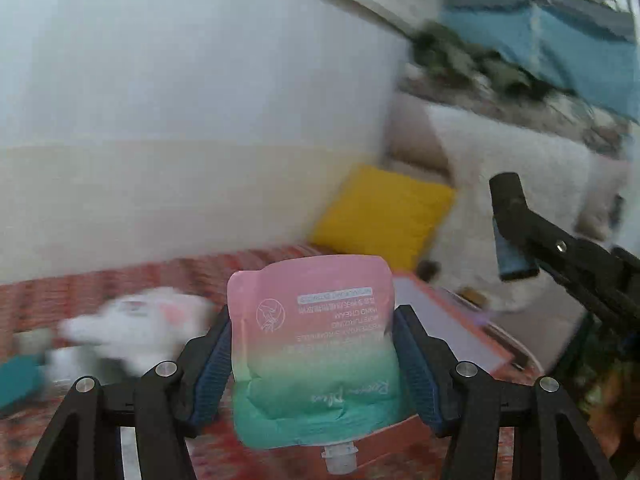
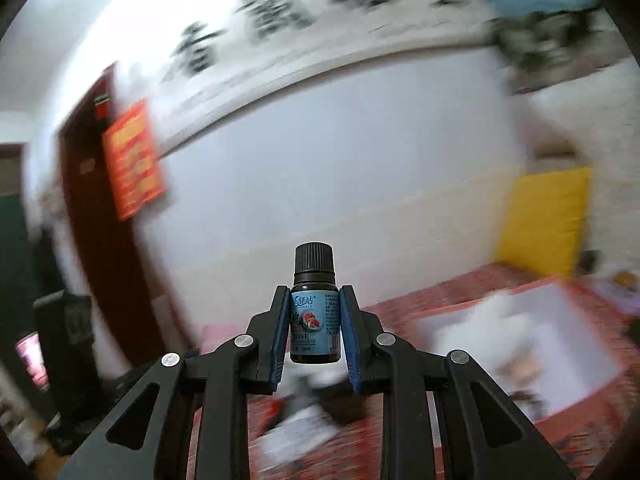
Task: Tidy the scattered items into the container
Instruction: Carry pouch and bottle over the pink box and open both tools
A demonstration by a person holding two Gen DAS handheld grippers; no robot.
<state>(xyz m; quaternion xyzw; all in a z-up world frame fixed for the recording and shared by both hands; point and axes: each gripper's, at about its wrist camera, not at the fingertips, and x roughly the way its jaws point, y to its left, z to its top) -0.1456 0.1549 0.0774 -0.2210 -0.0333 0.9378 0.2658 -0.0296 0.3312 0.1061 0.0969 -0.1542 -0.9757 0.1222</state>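
Squeezing that soft, light hand-cream pouch mid-body, your left tongs risk buckling it; right tongs clamp the small, slippery glass bottle by its label.

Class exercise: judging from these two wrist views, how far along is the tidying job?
Done: nothing can be confirmed in the box; blur hides its contents. In hand: left tongs grip the hand cream pouch; right tongs grip the rose oil bottle. Left: both still need placing, plus blurred white items lying outside.

A pale wall, white above and cream below, carries a long calligraphy scroll near its top. Left of the wall stands a dark red door; at its right foot leans a yellow cushion.
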